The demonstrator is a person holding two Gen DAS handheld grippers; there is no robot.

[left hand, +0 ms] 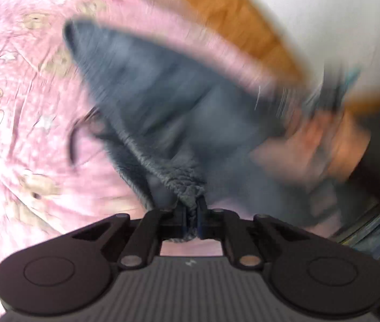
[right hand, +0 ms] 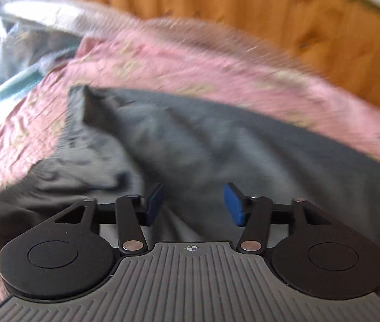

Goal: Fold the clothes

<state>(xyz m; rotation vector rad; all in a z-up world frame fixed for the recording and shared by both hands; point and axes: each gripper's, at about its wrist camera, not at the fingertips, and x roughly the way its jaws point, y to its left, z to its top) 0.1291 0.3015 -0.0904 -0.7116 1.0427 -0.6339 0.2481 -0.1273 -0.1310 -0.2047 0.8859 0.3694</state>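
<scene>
A dark grey garment (left hand: pixel 157 102) lies on a pink bedspread printed with teddy bears (left hand: pixel 15 123). My left gripper (left hand: pixel 192 209) is shut on the garment's gathered elastic hem (left hand: pixel 160 171), and the cloth rises from the bed toward it. A person's hand (left hand: pixel 310 145) shows blurred at the right of the left wrist view. In the right wrist view the same grey garment (right hand: pixel 203 145) spreads over the pink bedspread (right hand: pixel 163 61). My right gripper (right hand: pixel 194 205) is open just above the cloth, blue pads (right hand: pixel 234 206) apart, nothing pinched between them.
A wooden headboard (right hand: pixel 297 18) runs behind the bed, with a white wall (left hand: pixel 324 13) above it. A clear plastic bag holding light blue fabric (right hand: pixel 15 48) sits at the far left of the bed. Both views are motion blurred.
</scene>
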